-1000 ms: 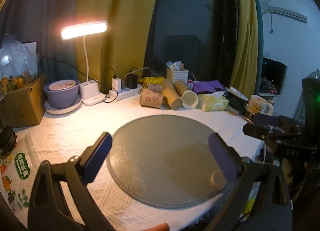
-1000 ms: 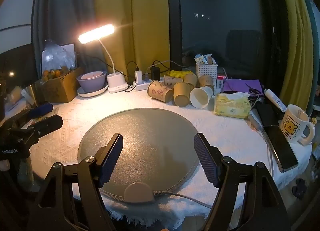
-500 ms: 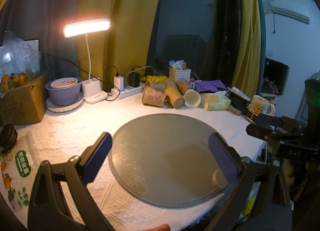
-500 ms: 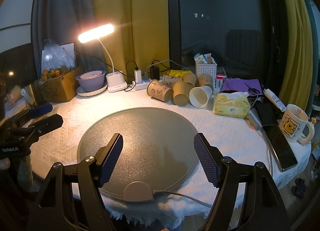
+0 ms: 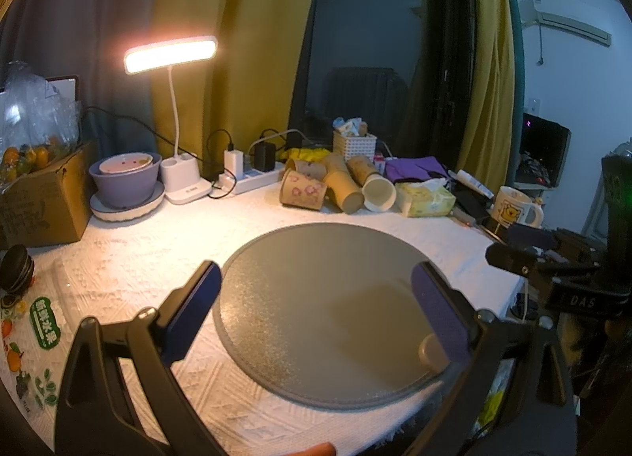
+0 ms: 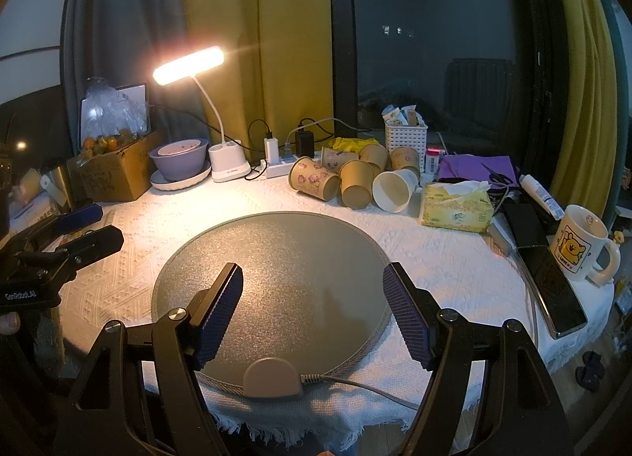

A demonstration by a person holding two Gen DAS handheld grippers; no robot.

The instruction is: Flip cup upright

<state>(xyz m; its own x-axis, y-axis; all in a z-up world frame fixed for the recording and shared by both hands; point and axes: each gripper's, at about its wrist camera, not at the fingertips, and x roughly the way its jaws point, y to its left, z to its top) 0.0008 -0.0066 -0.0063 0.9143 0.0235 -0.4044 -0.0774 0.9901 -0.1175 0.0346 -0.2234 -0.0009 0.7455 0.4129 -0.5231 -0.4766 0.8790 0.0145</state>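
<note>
Several brown paper cups (image 6: 355, 183) lie on their sides in a cluster at the back of the table, one with its white mouth (image 6: 393, 191) facing me. The same cluster shows in the left wrist view (image 5: 339, 189). A round grey mat (image 6: 272, 278) lies in the middle of the table. My right gripper (image 6: 312, 315) is open and empty above the mat's near edge. My left gripper (image 5: 316, 311) is open and empty above the mat (image 5: 328, 317) from the left side. Each gripper also shows in the other's view, the left (image 6: 75, 230) and the right (image 5: 529, 250).
A lit desk lamp (image 6: 189, 65), a purple bowl on a plate (image 6: 179, 161), a cardboard box (image 6: 114, 171) and a power strip (image 6: 280, 167) stand at the back left. A tissue pack (image 6: 456, 207), a phone (image 6: 551, 282) and a bear mug (image 6: 580, 254) lie at the right.
Both views have shifted slightly, the cups sitting a little further off. Both grippers stay open and empty.
</note>
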